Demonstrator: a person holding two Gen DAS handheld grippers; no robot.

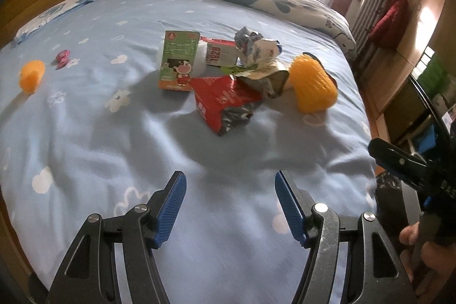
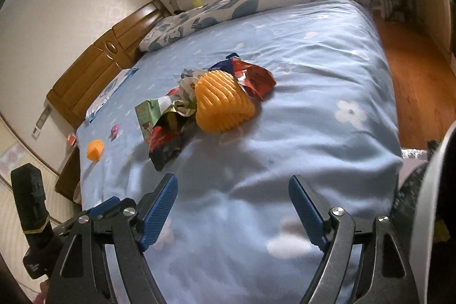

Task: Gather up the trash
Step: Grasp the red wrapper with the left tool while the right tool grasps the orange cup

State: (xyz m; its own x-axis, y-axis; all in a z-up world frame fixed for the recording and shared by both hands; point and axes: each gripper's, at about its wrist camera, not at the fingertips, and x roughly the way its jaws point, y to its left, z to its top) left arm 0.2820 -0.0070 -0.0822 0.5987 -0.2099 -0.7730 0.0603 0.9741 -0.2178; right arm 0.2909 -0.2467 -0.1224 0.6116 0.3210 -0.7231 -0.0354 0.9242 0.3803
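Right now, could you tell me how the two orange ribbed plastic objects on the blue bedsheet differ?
The larger orange ribbed plastic object lies against the pile of crumpled wrappers, while the smaller orange ribbed plastic object sits alone, well off to the left. The larger one shows deep, clear ridges; the smaller one's ridges are too blurred to judge. Both share the same orange colour and rest on the sheet.

My right tool (image 2: 232, 207) hangs over the blue bed sheet (image 2: 313, 76) with jaws wide apart, nothing between them. Ahead: yellow ribbed ball (image 2: 223, 107) touching a heap of crumpled wrappers (image 2: 176, 110) (green carton (image 2: 148, 118) included). Small orange ball (image 2: 95, 150) sits well apart, left.
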